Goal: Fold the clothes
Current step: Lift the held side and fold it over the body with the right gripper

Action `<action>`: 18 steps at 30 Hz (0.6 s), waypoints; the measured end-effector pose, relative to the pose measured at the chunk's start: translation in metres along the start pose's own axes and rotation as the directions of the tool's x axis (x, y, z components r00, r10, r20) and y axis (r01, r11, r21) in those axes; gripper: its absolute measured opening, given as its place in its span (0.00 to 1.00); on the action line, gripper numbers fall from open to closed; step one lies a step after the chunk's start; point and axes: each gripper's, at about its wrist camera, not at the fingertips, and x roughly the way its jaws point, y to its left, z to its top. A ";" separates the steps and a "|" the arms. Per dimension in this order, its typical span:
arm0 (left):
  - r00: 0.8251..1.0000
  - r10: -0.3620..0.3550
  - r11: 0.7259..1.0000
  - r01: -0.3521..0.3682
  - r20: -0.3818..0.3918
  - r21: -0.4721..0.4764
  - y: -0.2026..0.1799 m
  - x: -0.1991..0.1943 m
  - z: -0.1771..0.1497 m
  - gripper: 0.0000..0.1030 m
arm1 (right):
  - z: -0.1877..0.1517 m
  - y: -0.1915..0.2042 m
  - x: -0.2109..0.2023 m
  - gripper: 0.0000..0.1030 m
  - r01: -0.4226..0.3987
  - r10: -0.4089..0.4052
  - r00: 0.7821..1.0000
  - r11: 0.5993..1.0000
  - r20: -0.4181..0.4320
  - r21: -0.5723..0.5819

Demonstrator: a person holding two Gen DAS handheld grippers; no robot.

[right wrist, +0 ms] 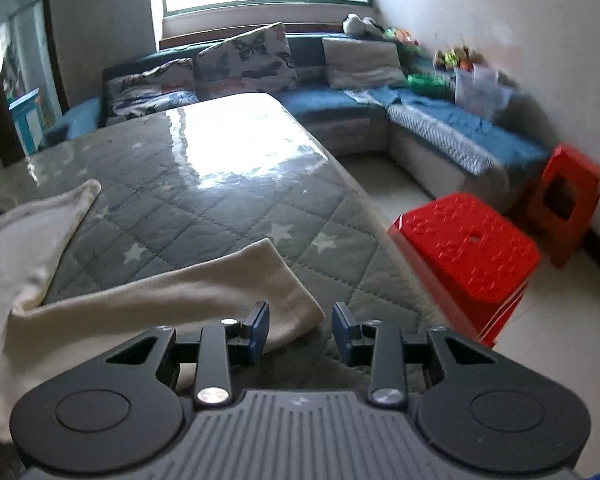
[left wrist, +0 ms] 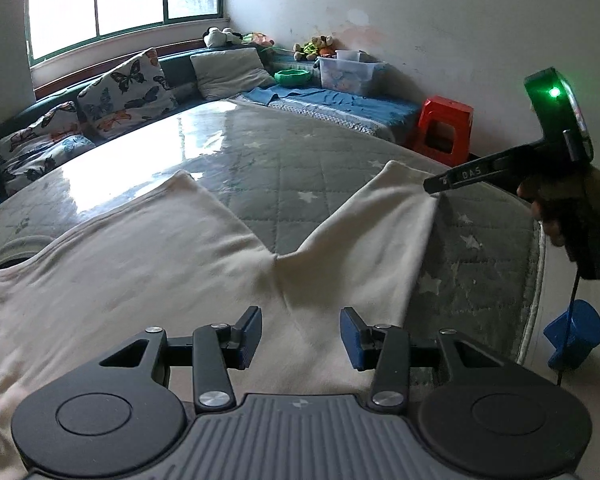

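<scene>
Garment: cream trousers [left wrist: 148,264] lay flat on the quilted mattress [left wrist: 284,168], waist near, two legs fanned toward the far side in a V.
Left leg [left wrist: 180,216]: flat, hem far, untouched.
Right leg [right wrist: 204,292]: spread out to the right, its hem near the mattress's right edge.
Left gripper [left wrist: 300,338]: released, jaws apart, hovering over the crotch area; nothing between the pads. Probably waiting to pin or pick the middle.
Right gripper [right wrist: 300,330]: jaws part-way apart in its own view, hem just beside the left pad [right wrist: 260,328], not between the pads. In the left view its tip sat at the hem edge; contact uncertain. Not grasping, as far as shown.
Why here: the hem is the natural hold for carrying one leg over the other.
Step judged: first lengthwise fold not yet made.
Risk: a thin hem pinch may take one layer only.
Surroundings: red stool [right wrist: 468,256] beside the mattress, clear of work.
</scene>
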 end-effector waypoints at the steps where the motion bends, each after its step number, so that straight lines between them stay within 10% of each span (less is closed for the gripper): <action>1: 1.000 0.000 1.000 0.000 0.003 -0.009 0.001 0.001 0.002 0.45 | -0.001 -0.001 0.002 0.15 -0.007 0.007 1.000 1.000 -0.004 0.010; 18: 0.998 -0.062 0.995 0.061 -0.008 -0.076 -0.002 0.040 0.018 0.46 | -0.005 -0.010 -0.032 0.04 -0.029 0.024 0.994 0.998 0.102 0.048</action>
